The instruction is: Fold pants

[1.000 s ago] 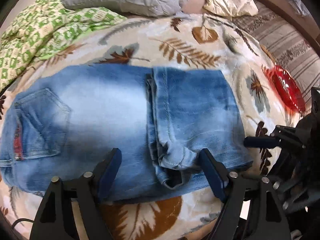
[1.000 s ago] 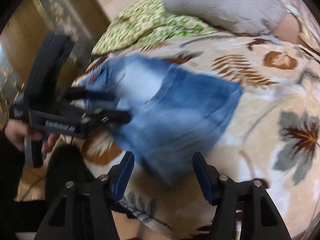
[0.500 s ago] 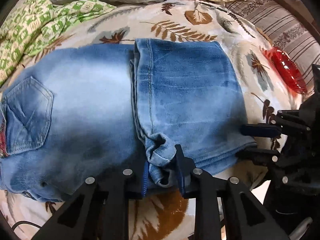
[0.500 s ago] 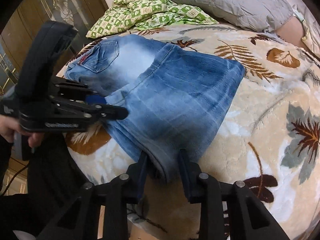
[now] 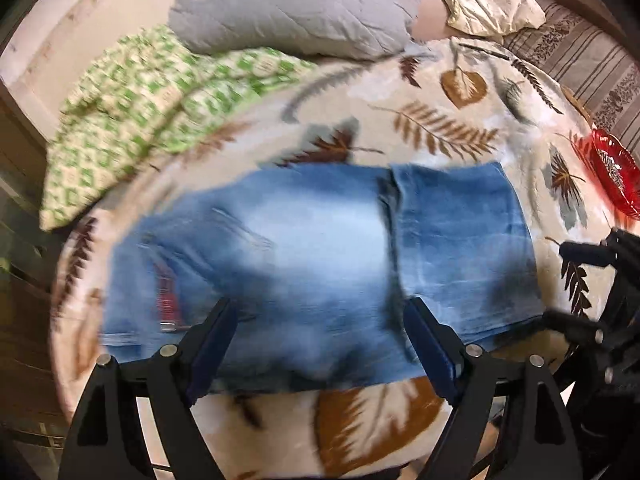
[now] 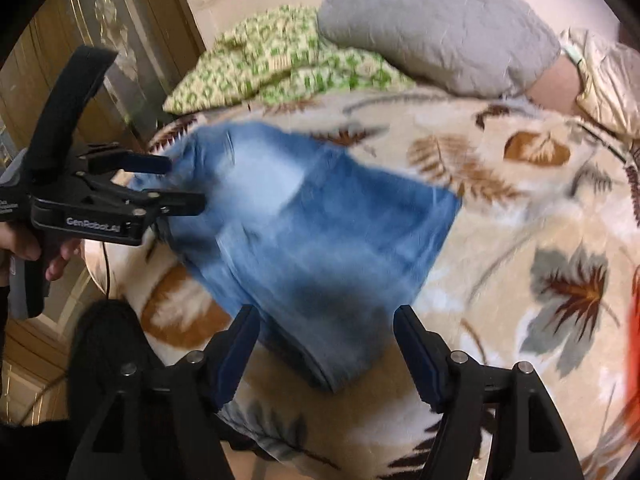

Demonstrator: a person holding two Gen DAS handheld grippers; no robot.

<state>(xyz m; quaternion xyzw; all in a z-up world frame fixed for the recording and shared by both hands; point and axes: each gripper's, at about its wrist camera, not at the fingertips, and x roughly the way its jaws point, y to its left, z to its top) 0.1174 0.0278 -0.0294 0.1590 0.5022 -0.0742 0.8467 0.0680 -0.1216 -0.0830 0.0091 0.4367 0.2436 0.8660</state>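
Observation:
The blue jeans (image 5: 320,264) lie folded on the leaf-print blanket (image 5: 440,128), with the leg part doubled over the right side. My left gripper (image 5: 320,340) is open and empty, its jaws spread wide just above the jeans' near edge. My right gripper (image 6: 324,348) is open and empty too, jaws either side of the jeans' (image 6: 320,232) near folded corner. The left gripper also shows in the right wrist view (image 6: 168,184), open at the jeans' waist end. Both views are motion-blurred.
A green patterned cloth (image 5: 160,120) and a grey pillow (image 5: 292,4) lie at the back of the bed. A red glass dish (image 5: 612,168) sits on the blanket at the right. A wooden cabinet (image 6: 100,60) stands beyond the bed's left edge.
Half a second ago both grippers were shut on the jeans' near edge. Now both have opened, let go and pulled back, and the jeans lie flat.

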